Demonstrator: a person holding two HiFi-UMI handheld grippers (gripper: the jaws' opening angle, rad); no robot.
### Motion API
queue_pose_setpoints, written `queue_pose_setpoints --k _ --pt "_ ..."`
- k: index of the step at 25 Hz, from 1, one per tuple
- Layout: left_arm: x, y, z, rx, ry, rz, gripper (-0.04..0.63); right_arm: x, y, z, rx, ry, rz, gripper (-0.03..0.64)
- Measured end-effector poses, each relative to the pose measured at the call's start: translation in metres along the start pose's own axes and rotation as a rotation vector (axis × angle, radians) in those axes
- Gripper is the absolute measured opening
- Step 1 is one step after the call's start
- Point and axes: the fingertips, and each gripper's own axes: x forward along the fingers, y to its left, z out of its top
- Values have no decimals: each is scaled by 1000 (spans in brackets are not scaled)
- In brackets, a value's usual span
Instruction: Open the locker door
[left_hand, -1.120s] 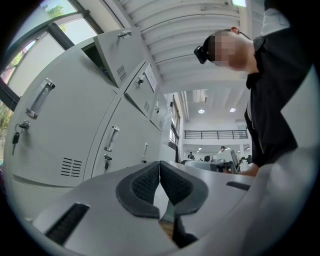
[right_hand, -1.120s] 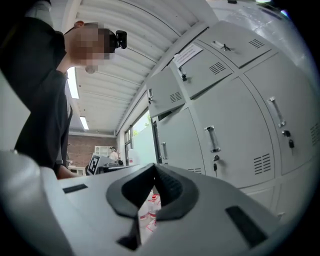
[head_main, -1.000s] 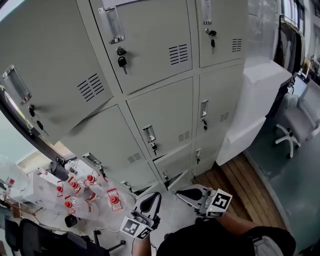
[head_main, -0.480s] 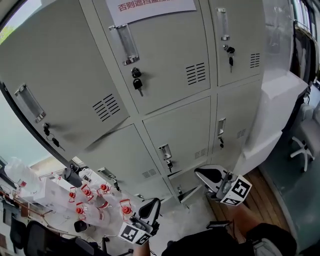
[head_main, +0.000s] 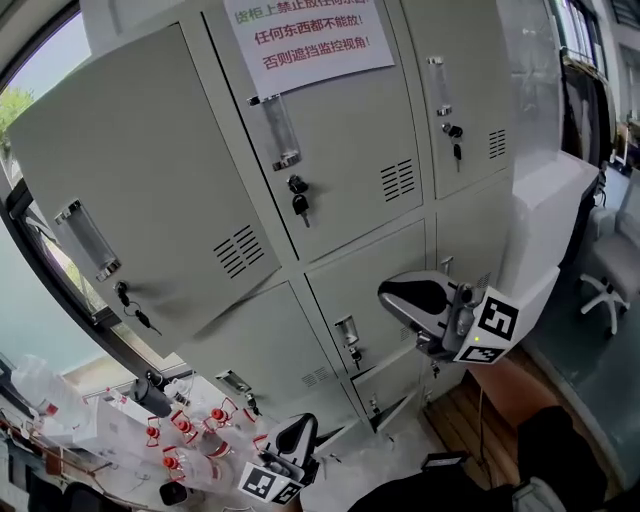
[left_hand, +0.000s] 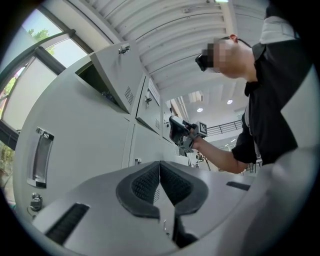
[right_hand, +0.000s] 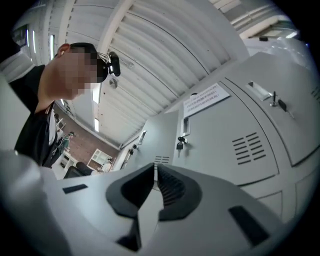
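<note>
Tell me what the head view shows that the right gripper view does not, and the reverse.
Only the head view: the left claw, red-capped bottles at lower left, the wooden floor. Only the right gripper view: the ceiling and the person's head. Both: the right claw, shut, and the locker door with its paper notice.

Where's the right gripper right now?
Head view, right of centre: the right gripper hovers before the middle locker door, below the notice.
</note>
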Motion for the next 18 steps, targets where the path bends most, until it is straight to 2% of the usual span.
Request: queue_pose_setpoints --k 5,7,11,15,18 --pt "-7 14 10 9 -12 11 17 32 -15 42 -17 -31 -8 31" --pt "-6 18 16 19 -5 18 17 46 -21 56 -29 -27 -4 63" --pt "-5 22 29 21 -3 53 17 72 -37 77 -82 -1 -24 71" --pt "6 21 71 98 -17 56 17 93 -53 97 -154 39 -55 72" --pt "20 19 116 192 -32 48 17 108 -59 109 -121 58 -52 75"
